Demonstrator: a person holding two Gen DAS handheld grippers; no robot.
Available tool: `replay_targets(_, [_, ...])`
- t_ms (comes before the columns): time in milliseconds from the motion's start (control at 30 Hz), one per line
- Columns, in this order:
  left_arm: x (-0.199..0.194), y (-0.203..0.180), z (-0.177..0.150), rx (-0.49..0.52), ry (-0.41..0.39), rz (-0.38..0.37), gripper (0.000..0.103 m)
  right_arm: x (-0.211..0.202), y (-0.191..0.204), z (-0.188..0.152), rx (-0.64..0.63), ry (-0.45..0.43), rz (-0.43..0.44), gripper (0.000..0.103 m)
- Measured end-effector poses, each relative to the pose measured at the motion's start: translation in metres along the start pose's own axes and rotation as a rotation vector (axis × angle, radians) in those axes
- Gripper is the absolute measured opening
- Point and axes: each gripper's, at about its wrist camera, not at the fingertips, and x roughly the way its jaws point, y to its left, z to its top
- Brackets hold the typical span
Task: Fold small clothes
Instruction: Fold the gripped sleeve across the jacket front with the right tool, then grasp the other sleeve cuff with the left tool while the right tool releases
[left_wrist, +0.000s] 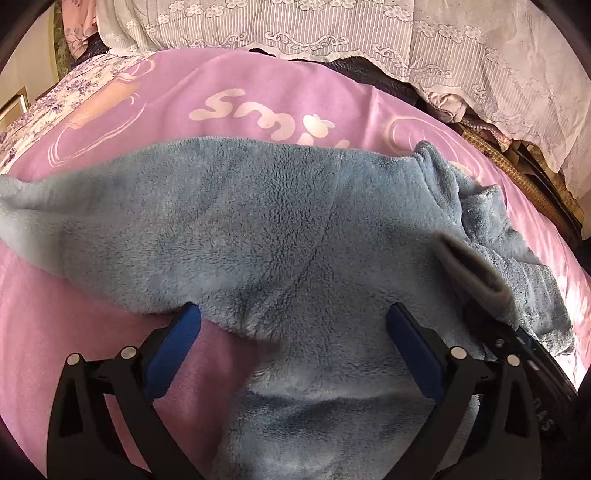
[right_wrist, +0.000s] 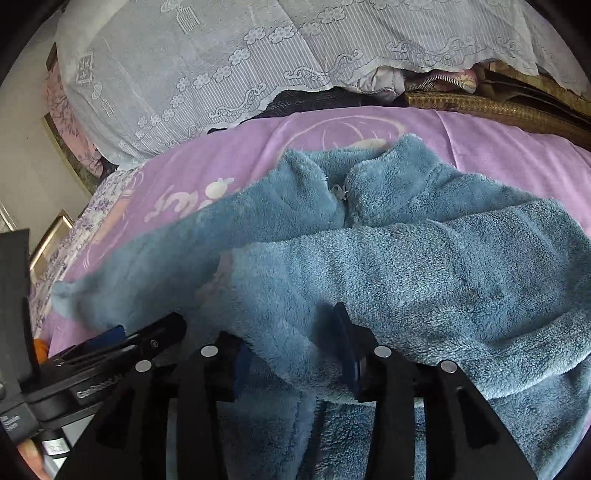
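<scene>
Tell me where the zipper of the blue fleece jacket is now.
In the right wrist view, the zipper sits at the jacket collar, upper middle, just below the pink blanket.

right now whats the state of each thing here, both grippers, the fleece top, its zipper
left gripper: open, fingers spread over the fleece, not clamped
right gripper: fingers on either side of a bunched fold of fleece; grip cannot be told
blue fleece top: partly folded, one layer lying over the body, rumpled
zipper: closed up to the collar
pink blanket: spread flat under the top

Black gripper (left_wrist: 293, 325) frames (blue pads (left_wrist: 173, 354))
</scene>
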Motion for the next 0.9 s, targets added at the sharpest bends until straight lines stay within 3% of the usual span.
replay_targets(133, [-0.001,0.001,0.000,-0.003,0.004,-0.005,0.099,-0.029,-0.016,0.002,0.095,-0.055,0.071,0.046])
replay_targets(267, [-0.008,0.000,0.002,0.001,-0.015,-0.021,0.099,-0.046,-0.026,0.003,0.147,-0.060,0.194,0.057])
replay_targets(333, [-0.015,-0.004,0.003,0.013,-0.028,-0.054,0.099,-0.049,-0.027,0.003,0.142,-0.051,0.218,0.057])
replay_targets(433, [-0.022,-0.012,0.002,0.033,0.001,-0.165,0.099,-0.059,-0.043,0.007,0.187,-0.104,0.121,0.055])
replay_targets(500, [-0.026,-0.016,0.002,0.032,0.027,-0.240,0.099,-0.074,-0.065,0.011,0.239,-0.164,0.063,0.032])
replay_targets(567, [-0.030,-0.021,0.002,0.020,0.048,-0.315,0.099,-0.087,-0.092,0.014,0.295,-0.199,0.032,0.022])
replay_targets(733, [-0.014,-0.047,0.009,0.017,0.143,-0.439,0.098,-0.092,-0.148,0.010,0.343,-0.179,-0.011,0.021])
replay_targets(767, [-0.008,-0.056,0.010,0.030,0.158,-0.441,0.098,-0.090,-0.158,0.006,0.363,-0.175,-0.009,0.021])
replay_targets(900, [0.014,-0.089,0.011,0.133,0.152,-0.311,0.091,-0.080,-0.188,0.001,0.469,-0.153,0.046,0.020])
